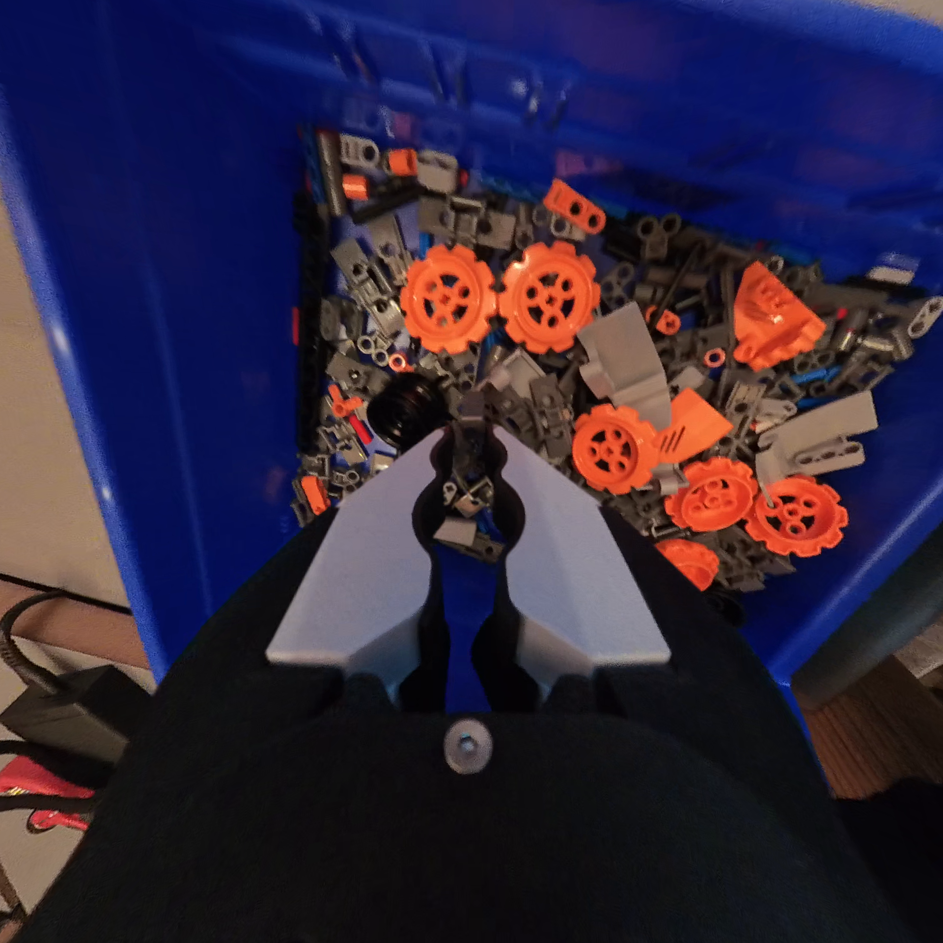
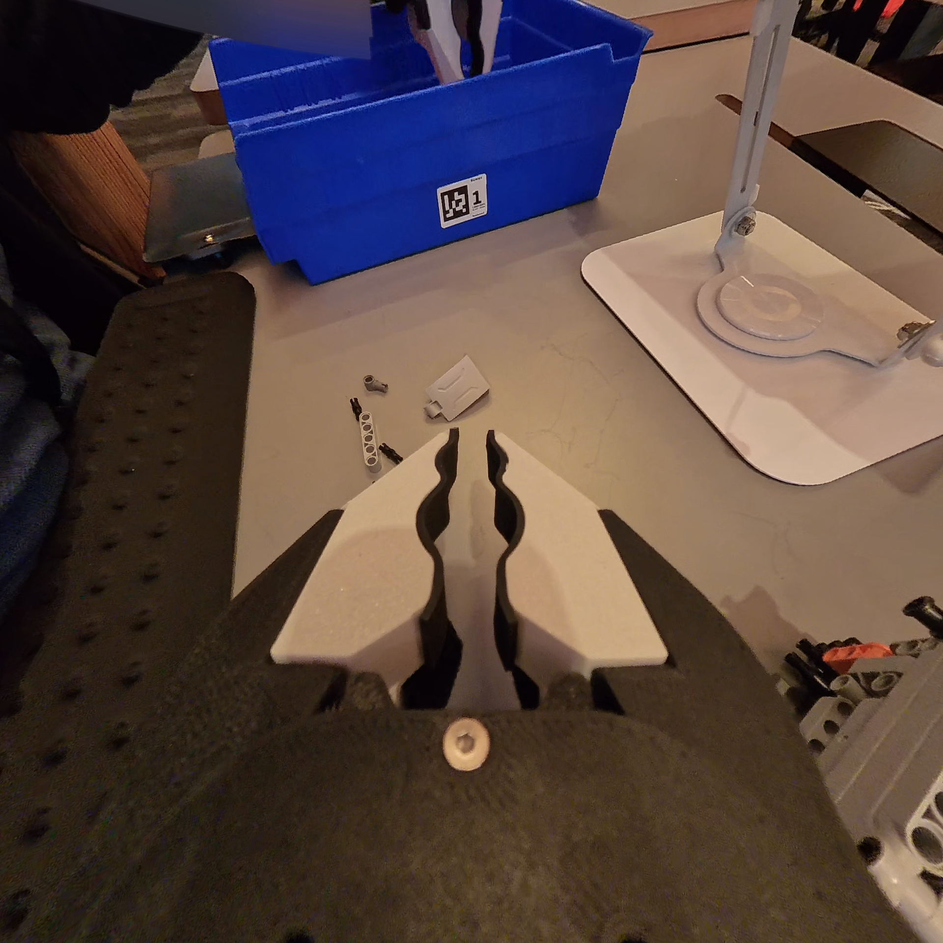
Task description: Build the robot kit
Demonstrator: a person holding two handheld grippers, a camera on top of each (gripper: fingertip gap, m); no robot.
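Left hand-held gripper (image 1: pixel 472 433) is reaching down into the blue bin (image 1: pixel 168 286), w/ its tips closing on a small dark grey piece (image 1: pixel 472 416) that sticks up out of the pinch. The bin is holding a heap of grey, black & orange building parts. Two orange gears (image 1: pixel 497 298) are lying side by side beyond the tips; a black ribbed tyre (image 1: pixel 403 411) is sitting just left of them. A light grey curved panel (image 1: pixel 625 362) is lying to the right, next to more orange gears.

Right hand-held gripper (image 2: pixel 472 433) is hovering over the grey surface (image 2: pixel 561 367), jaws slightly apart, nothing betw. them. Just ahead of its tips a flat grey panel (image 2: pixel 459 389) is lying on the surface. To the left of that are a light grey holed beam (image 2: pixel 369 440) w/ black pins near its ends and a small grey connector (image 2: pixel 375 382). The blue bin (image 2: pixel 423 168), bearing a sticker w/ a square code on its front wall, is standing farther back, w/ the left gripper dipping into it. A white stand (image 2: pixel 765 326) is resting at right. A part-built grey assembly (image 2: pixel 877 714) is showing at the lower right edge, and a black perforated mat (image 2: pixel 153 433) is lying at left.
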